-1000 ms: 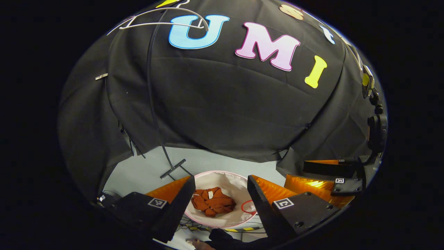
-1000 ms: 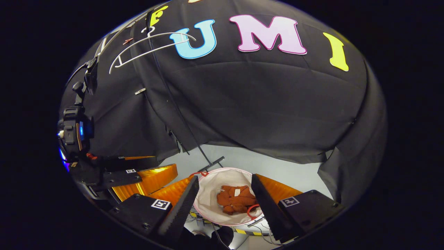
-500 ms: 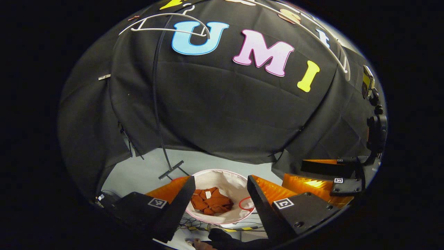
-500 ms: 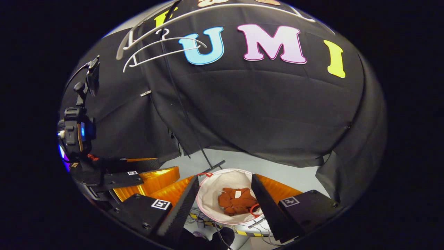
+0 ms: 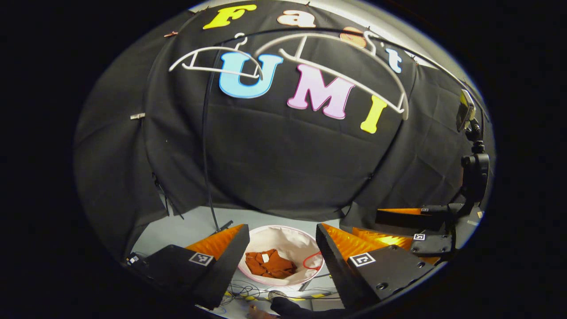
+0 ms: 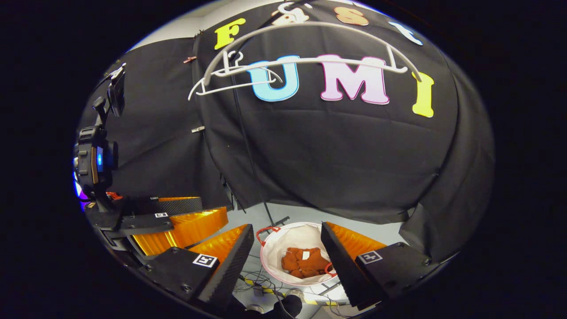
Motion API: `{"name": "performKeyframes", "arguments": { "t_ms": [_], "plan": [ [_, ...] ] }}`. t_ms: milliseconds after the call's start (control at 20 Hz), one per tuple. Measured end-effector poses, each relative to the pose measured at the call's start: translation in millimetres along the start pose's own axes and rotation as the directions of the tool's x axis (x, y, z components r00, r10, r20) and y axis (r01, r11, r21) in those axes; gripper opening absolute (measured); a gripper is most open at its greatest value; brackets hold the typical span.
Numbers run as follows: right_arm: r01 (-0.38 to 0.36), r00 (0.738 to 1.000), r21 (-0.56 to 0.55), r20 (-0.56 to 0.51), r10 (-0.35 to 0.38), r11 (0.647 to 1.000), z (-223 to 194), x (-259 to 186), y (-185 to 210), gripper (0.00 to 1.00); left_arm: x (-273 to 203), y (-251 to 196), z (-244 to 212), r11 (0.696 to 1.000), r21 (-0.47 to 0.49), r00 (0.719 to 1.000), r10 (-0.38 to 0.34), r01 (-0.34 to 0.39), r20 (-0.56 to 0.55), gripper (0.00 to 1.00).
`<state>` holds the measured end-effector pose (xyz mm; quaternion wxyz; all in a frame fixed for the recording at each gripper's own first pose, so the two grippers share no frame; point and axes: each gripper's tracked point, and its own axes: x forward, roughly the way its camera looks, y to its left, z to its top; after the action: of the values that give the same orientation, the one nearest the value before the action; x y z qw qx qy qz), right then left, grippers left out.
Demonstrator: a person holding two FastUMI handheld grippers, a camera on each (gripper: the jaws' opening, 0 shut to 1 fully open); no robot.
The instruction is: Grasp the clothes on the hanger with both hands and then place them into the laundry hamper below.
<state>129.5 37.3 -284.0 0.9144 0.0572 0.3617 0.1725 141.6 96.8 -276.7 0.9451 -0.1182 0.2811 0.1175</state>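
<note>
A crumpled rust-orange garment point(image 5: 270, 264) point(image 6: 305, 262) lies inside the round white laundry hamper point(image 5: 290, 238) point(image 6: 277, 248) on the floor. My left gripper point(image 5: 282, 254) hangs open high above the hamper, nothing between its fingers. My right gripper point(image 6: 287, 257) is open as well, also well above the hamper. Two bare white hangers hang on a rail: a large one point(image 5: 345, 60) point(image 6: 310, 44) and a smaller one point(image 5: 212, 62) point(image 6: 230, 82). The right gripper shows at the right edge of the left gripper view point(image 5: 412, 230); the left gripper sits at the left of the right gripper view point(image 6: 177, 217).
A black rack pole point(image 5: 206, 146) point(image 6: 248, 150) runs down to a foot beside the hamper. Cables and yellow-black tape point(image 5: 248, 294) lie on the grey floor in front of it. A dark sleeve point(image 5: 292, 308) shows at the bottom.
Both grippers have risen: the hamper and garment look smaller and lower, and the large hanger and rail have come into sight at the top. Both stay open.
</note>
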Motion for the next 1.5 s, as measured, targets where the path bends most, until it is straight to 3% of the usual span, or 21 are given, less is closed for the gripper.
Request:
{"name": "performKeyframes", "arguments": {
  "t_ms": [350,700,800,950,1050,1100,1150,1450,1500],
  "plan": [
    [0.02,0.969,0.031,0.244,-0.027,0.999,45.6,-98.2,47.7,0.98,-118.3,-9.7,39.6,0.996,0.061,0.98,-0.069,0.058,0.185,0.95],
    [0.083,0.892,-0.023,0.447,-0.064,0.996,73.1,-196.3,69.6,0.98,-222.0,-36.7,65.5,0.989,0.097,0.928,-0.139,0.111,0.347,0.92],
    [0.09,0.866,-0.053,0.498,-0.052,0.994,79.5,-218.4,83.1,0.98,-246.8,-42.8,69.7,0.986,0.124,0.915,-0.15,0.111,0.374,0.95],
    [0.108,0.843,-0.11,0.537,-0.032,0.988,85.1,-235.5,96.9,0.95,-273.3,-50.9,73.3,0.983,0.158,0.897,-0.155,0.097,0.414,0.92],
    [0.092,0.832,-0.132,0.555,-0.004,0.987,91.0,-243.5,107.8,1.0,-285.5,-57.2,77.2,0.981,0.167,0.886,-0.161,0.096,0.436,0.92],
    [0.077,0.826,-0.138,0.564,0.015,0.987,94.2,-247.3,113.3,0.98,-290.8,-60.7,81.5,0.981,0.17,0.879,-0.164,0.096,0.448,0.95],
    [0.066,0.822,-0.14,0.569,0.026,0.988,96.4,-251.0,115.8,0.99,-294.5,-63.3,84.5,0.981,0.173,0.874,-0.163,0.093,0.457,0.92],
    [0.045,0.822,-0.137,0.568,0.041,0.99,101.9,-263.5,101.9,0.96,-296.5,-81.9,97.4,0.986,0.154,0.862,-0.133,0.065,0.489,0.95],
    [0.045,0.822,-0.135,0.568,0.041,0.99,104.5,-264.5,97.2,0.99,-296.4,-83.5,97.3,0.988,0.146,0.863,-0.124,0.059,0.489,0.95]
  ]
}}
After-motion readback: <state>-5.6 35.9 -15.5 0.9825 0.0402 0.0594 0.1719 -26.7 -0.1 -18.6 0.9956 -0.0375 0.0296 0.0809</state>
